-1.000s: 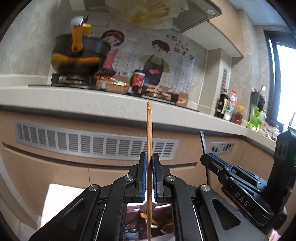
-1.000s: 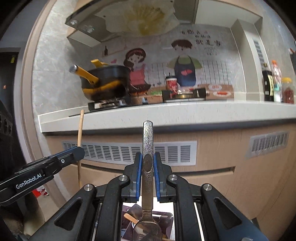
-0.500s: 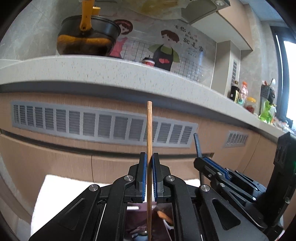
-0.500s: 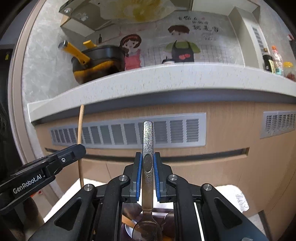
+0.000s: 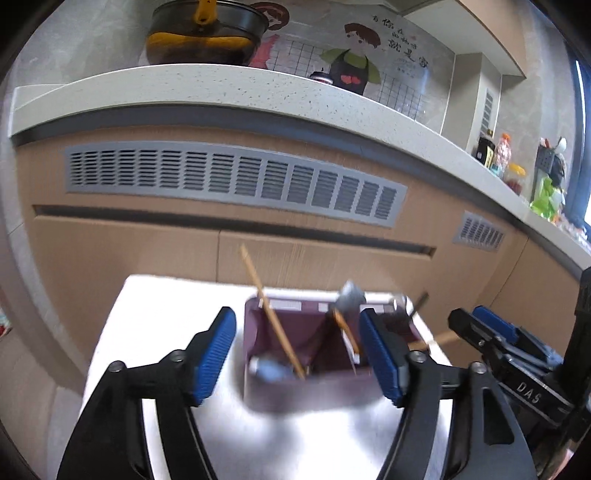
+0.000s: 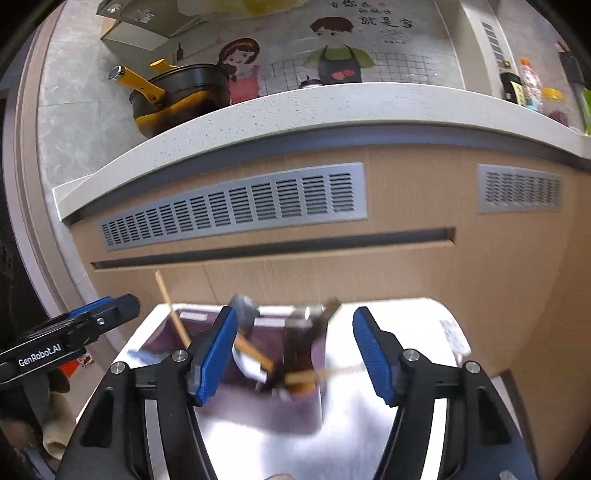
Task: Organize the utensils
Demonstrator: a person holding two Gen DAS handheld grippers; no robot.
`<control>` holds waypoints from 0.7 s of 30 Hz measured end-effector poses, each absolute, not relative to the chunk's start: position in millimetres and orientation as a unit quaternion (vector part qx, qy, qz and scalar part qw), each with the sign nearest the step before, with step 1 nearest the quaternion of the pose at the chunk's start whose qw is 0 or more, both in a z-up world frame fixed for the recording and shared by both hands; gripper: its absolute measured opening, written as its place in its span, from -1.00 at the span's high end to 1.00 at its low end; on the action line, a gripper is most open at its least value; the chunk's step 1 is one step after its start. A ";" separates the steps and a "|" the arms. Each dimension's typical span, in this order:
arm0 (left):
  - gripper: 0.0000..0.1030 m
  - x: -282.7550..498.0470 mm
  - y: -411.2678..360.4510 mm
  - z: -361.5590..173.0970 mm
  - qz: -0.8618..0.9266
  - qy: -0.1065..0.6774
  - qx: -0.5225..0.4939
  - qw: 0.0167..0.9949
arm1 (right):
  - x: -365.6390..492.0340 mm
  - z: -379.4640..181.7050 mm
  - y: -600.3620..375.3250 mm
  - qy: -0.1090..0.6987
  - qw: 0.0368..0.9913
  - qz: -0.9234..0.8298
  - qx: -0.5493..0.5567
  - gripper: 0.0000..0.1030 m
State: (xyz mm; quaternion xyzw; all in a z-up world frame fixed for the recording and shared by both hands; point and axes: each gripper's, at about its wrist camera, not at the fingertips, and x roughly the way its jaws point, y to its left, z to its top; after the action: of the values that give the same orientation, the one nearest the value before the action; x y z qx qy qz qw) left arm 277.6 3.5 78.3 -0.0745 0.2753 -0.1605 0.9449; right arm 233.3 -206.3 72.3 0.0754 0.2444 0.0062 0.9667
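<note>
A purple utensil holder [image 5: 295,332] with compartments stands on a white table [image 5: 159,314]. A wooden chopstick [image 5: 271,314] leans in its left compartment. A metal spoon handle [image 5: 351,293] and other utensils stick up from the compartments to the right. My left gripper [image 5: 297,349] is open and empty just above the holder. In the right wrist view the holder [image 6: 258,339] holds the chopstick [image 6: 171,310] and the spoon handle [image 6: 243,310]. My right gripper [image 6: 291,349] is open and empty above it. The image is blurred.
A wooden cabinet front [image 5: 147,251] with grey vents [image 5: 229,177] stands behind the table under a speckled counter [image 5: 221,85]. A black pot [image 5: 207,33] sits on the counter. The right gripper's body [image 5: 517,354] shows at the right in the left wrist view.
Both grippers have opened. The chopstick has left the left gripper and the spoon has left the right gripper; both now stand in the holder. Both cameras have tilted down.
</note>
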 end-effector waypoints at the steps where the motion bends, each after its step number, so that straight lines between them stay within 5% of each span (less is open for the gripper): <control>1: -0.46 267.4 4.3 77.8 -0.156 0.280 -0.071 0.945 | 225.0 72.8 -205.9 0.251 0.965 0.005 0.074 -0.25; 10: -0.95 162.2 2.2 59.5 -0.110 0.297 -0.016 0.949 | 131.2 68.4 -185.8 0.295 0.955 -0.011 0.030 -0.84; 21: -1.00 98.2 -9.4 46.7 -0.074 0.290 0.006 0.954 | 58.8 56.0 -176.5 0.291 0.955 -0.057 0.000 -0.94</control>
State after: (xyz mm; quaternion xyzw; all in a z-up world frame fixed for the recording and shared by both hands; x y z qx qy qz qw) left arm 98.2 -9.4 46.7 0.0060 0.2900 -0.0741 0.9541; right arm 58.8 -176.5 56.0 -0.0004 0.2912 -0.0566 0.9550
